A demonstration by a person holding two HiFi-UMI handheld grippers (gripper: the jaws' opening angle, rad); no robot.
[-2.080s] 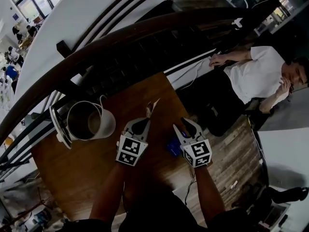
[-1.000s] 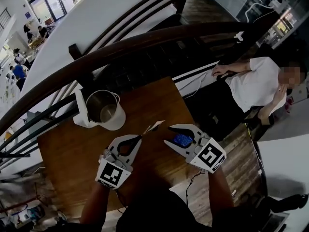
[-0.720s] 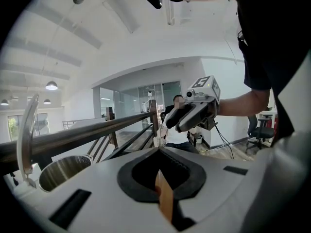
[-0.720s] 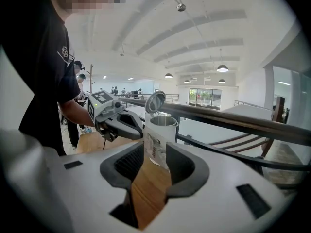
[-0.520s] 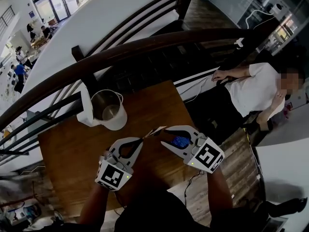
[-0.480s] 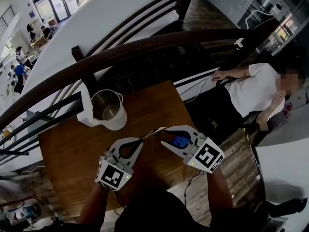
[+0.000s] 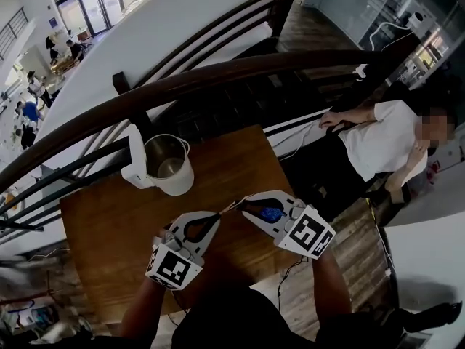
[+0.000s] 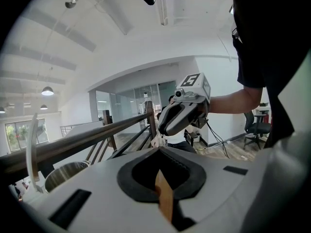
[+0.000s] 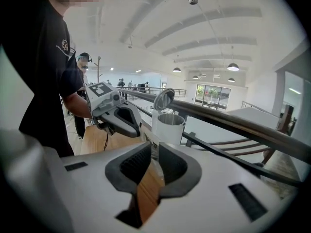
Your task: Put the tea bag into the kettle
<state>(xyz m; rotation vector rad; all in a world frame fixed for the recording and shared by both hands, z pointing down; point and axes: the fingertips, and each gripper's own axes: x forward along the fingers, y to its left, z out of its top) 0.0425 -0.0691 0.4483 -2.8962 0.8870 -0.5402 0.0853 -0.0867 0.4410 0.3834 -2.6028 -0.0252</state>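
Just been closing the right hand-held gripper (image 7: pixel 244 204) onto the tea bag (image 7: pixel 231 209), now pinching it mid-frame above the surface (image 7: pixel 109 224). Gripping its other end with the left hand-held gripper (image 7: pixel 218 215), jaws together. Probably readying to tear it open, well apart from the open kettle (image 7: pixel 171 167), upper left.

An open white kettle (image 7: pixel 168 167) stood on a wooden table (image 7: pixel 102 224). Nearer the viewer than the kettle, left tongs (image 7: pixel 217 216) and right tongs (image 7: pixel 242 205) met tip to tip at a small tea bag (image 7: pixel 229 209). The right jaws had just been closing on it.
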